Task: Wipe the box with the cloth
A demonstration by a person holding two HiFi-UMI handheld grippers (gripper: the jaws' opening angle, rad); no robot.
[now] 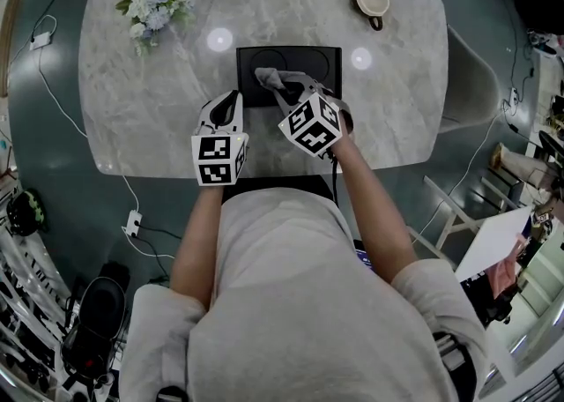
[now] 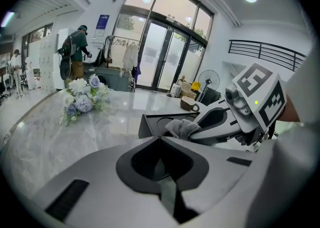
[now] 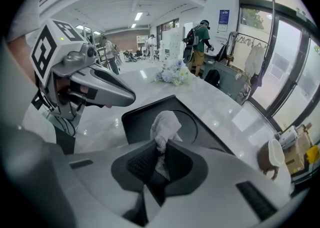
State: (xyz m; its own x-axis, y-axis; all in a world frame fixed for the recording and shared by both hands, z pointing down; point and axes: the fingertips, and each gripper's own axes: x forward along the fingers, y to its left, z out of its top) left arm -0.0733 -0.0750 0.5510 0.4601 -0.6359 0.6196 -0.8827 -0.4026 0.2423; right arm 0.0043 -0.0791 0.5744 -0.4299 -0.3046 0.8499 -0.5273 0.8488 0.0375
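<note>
My right tool (image 3: 159, 153) is clamped on the cloth (image 3: 165, 122). In the right gripper view its two jaws are drawn in tight on a fold of the pale grey fabric. The rest of the cloth sticks out past the tips in a loose bunch. That bunch sits over the top face of the black box (image 1: 313, 61), by the left one of its two round recesses (image 1: 256, 58). It looks to be touching the surface there, though I cannot be sure how firmly it presses. From the head view the right tool reaches in from the box's near edge, angled down and toward the left, with the cloth at its front end and nothing else near the tips.

My left tool (image 2: 160, 141) holds nothing. In the left gripper view its jaws are brought together with no gap between the tips. It hangs over the marbled tabletop (image 1: 159, 100) just beside the box's near left corner, apart from the cloth and not touching the box as far as I can see.

The box lies flat in the middle of the tabletop, directly ahead of me. A bunch of flowers (image 1: 154, 5) lies well off at the far left. A cup (image 1: 372, 1) stands at the far right.
</note>
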